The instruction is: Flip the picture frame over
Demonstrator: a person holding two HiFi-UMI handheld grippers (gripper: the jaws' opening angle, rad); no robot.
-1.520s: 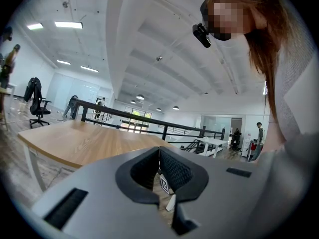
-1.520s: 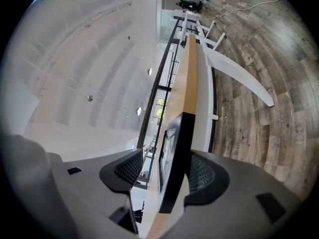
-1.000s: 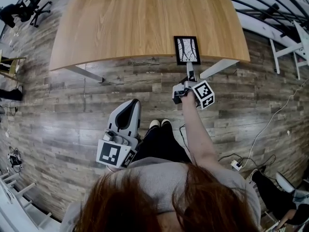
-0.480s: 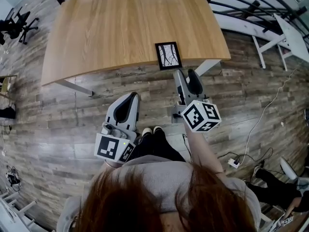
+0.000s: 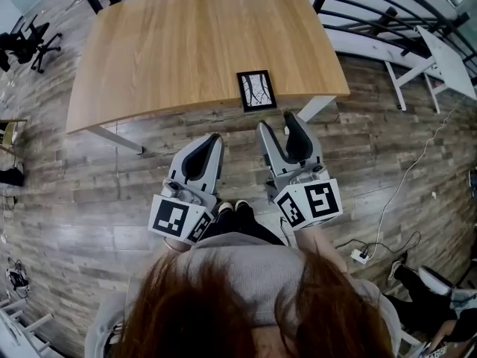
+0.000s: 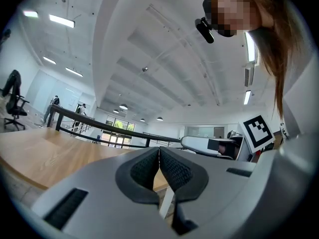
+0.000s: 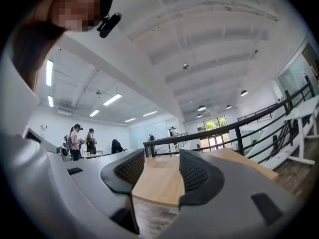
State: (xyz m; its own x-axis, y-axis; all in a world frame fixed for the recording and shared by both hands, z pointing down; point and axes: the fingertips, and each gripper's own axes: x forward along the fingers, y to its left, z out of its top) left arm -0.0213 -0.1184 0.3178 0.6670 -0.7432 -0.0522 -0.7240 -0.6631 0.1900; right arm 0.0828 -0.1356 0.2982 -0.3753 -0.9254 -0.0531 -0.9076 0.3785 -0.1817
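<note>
At frame centre, picture frame (image 5: 256, 90) flat near table (image 5: 149, 58) edge; below it, left gripper (image 5: 199, 160) jaws together, right gripper (image 5: 285, 135) jaws apart, empty.

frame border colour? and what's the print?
Black border on the picture frame, with a white picture of dark branching lines. Head view shows it best.

- Wooden table (image 5: 186, 43) is standing on white legs (image 5: 115, 136) over the plank floor (image 5: 74, 192).
- Office chair (image 5: 33, 39) is sitting at far left.
- Black railing (image 5: 365, 10) is running past the table's far right corner.
- Power strip (image 5: 363, 255) is lying on the floor, right.
- People (image 7: 75, 138) are standing far off under glowing ceiling lights (image 7: 112, 99).
</note>
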